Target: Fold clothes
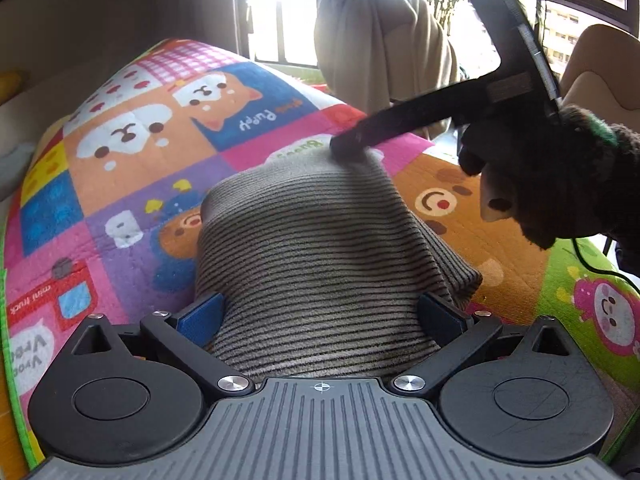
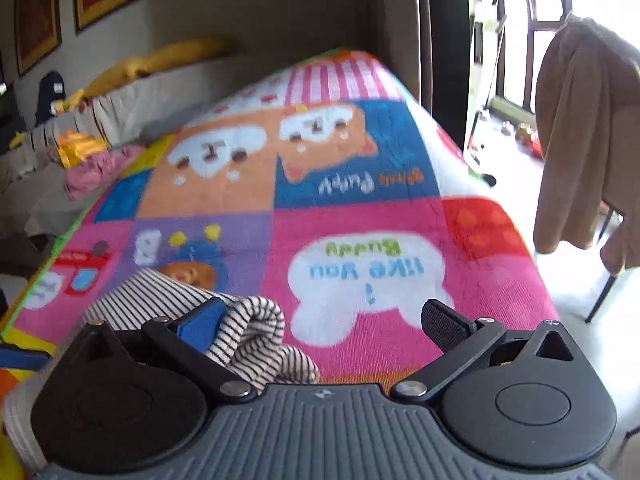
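From the left wrist view, the left gripper had its fingers spread wide. A striped shirt lay bunched between them, on a bright mat with puppy and bear pictures. The cloth filled the gap, but the fingers did not squeeze it. At the far end of the shirt, the right gripper came down from the right, and its dark tip touched the top edge of the cloth. I could not tell from here how its fingers stood. A hand in a dark fuzzy glove held that gripper. Behind the mat, a tan cloth hung over something near the windows.

From the right wrist view, the right gripper had its fingers spread wide too. A rolled corner of the shirt sat just beside the left finger, inside the gap, and nothing pinched it. The rest of the shirt lay to the left on the mat. A sofa with yellow and pink things on it stood to the left. The tan cloth hung at the right.
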`<state>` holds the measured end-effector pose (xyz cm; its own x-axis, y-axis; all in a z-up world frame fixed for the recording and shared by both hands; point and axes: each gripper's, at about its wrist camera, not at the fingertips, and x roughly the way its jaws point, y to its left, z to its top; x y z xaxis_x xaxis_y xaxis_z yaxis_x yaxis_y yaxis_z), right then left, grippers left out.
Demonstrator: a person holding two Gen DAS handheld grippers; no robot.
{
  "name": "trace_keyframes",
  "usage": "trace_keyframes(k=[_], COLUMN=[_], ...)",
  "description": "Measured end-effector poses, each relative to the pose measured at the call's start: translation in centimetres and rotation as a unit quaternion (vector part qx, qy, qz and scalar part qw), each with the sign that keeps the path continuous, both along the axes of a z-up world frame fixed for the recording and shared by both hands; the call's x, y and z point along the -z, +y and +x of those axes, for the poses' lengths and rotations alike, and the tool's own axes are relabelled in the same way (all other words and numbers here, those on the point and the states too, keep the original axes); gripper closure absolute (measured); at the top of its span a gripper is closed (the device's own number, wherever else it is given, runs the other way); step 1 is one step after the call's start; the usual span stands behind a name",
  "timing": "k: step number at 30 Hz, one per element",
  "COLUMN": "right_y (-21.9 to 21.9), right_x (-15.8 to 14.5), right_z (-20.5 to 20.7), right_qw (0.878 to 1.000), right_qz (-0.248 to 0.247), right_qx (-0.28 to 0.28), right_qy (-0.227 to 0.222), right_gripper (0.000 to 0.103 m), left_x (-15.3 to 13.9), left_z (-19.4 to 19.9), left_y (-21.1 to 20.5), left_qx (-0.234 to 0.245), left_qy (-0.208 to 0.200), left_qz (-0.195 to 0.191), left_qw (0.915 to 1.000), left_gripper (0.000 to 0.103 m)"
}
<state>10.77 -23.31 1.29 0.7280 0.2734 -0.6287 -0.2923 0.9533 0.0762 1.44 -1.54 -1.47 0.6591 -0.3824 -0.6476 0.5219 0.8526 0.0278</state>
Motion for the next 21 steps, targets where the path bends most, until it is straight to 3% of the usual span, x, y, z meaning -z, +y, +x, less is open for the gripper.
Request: trace_keyframes(k=[2, 4, 6, 7, 9, 11, 13, 17, 21], right_y=[0.5, 0.6, 0.2, -0.3, -1.6, -2.8, -3.0, -1.8, -0.2], right_x=[1.9, 1.9, 1.2, 0.7, -0.2, -0.4, 0.5, 2.3, 3.6], right_z=[0.5, 0.1, -0.2, -0.5, -0.8, -0.9, -0.6, 0.6, 2.3], right_qw=[1.000, 1.000, 1.000, 1.000, 0.997, 0.982, 0.961, 0.934, 0.904], right_qz=[-0.009, -0.012, -0.008, 0.006, 0.073, 0.161, 0.220, 0.275, 0.329], right_qx=[-0.002, 0.003, 0.002, 0.001, -0.013, -0.033, -0.046, -0.061, -0.066], right_qy=[0.015, 0.008, 0.003, 0.005, 0.037, 0.096, 0.162, 0.218, 0.264], right_gripper=[0.000, 0.000, 0.000, 0.000, 0.000, 0.000, 0.000, 0.000, 0.000], left_x=[-0.7, -1.5, -2.8, -3.2, -2.9, -2.6, -1.6, 0.6, 1.2], left_z=[0.1, 0.3, 1.3, 1.9, 3.3, 4.7, 6.1, 7.7, 8.0], left_y=[0.7, 1.6, 3.9, 5.0, 6.2, 7.4, 7.9, 6.9, 6.4], left_qx=[0.010, 0.018, 0.009, 0.001, -0.011, -0.024, -0.029, -0.015, -0.008], left_qy=[0.005, 0.013, 0.032, 0.040, 0.057, 0.074, 0.102, 0.132, 0.109], left_qz=[-0.022, -0.051, -0.113, -0.136, -0.147, -0.158, -0.166, -0.167, -0.194], left_qw=[0.9997, 0.9985, 0.9931, 0.9899, 0.9874, 0.9844, 0.9804, 0.9770, 0.9750], left_gripper=[0.000, 0.000, 0.000, 0.000, 0.000, 0.000, 0.000, 0.000, 0.000])
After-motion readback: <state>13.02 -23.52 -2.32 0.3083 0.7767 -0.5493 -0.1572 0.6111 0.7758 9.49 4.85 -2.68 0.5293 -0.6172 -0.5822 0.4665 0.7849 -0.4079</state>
